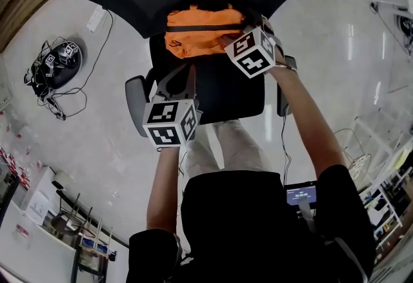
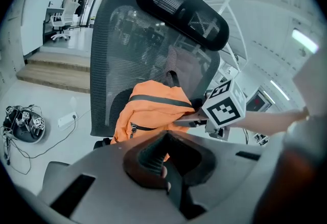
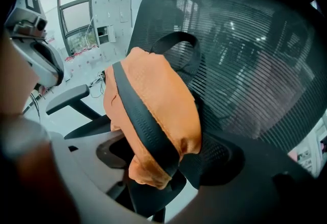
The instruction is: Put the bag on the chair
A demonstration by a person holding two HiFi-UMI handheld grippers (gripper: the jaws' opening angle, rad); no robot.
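Observation:
An orange bag (image 1: 200, 33) with black straps sits on the seat of a black mesh office chair (image 1: 226, 98), leaning against its backrest (image 2: 122, 49). My right gripper (image 1: 247, 22) is at the bag's right side. In the right gripper view its jaws stand wide apart, and the bag (image 3: 153, 110) with its black strap bulges down between them without being pinched. From the left gripper view the right gripper (image 2: 188, 119) touches the bag (image 2: 148, 110) at its side. My left gripper (image 1: 182, 75) hangs in front of the seat, short of the bag, its jaws together and empty.
A dish with marker cubes and tangled cables (image 1: 55, 62) lies on the floor at the left, with a white power strip (image 1: 97, 17) beyond it. The chair's armrests (image 1: 135, 96) flank the seat. Steps (image 2: 51, 72) rise behind the chair.

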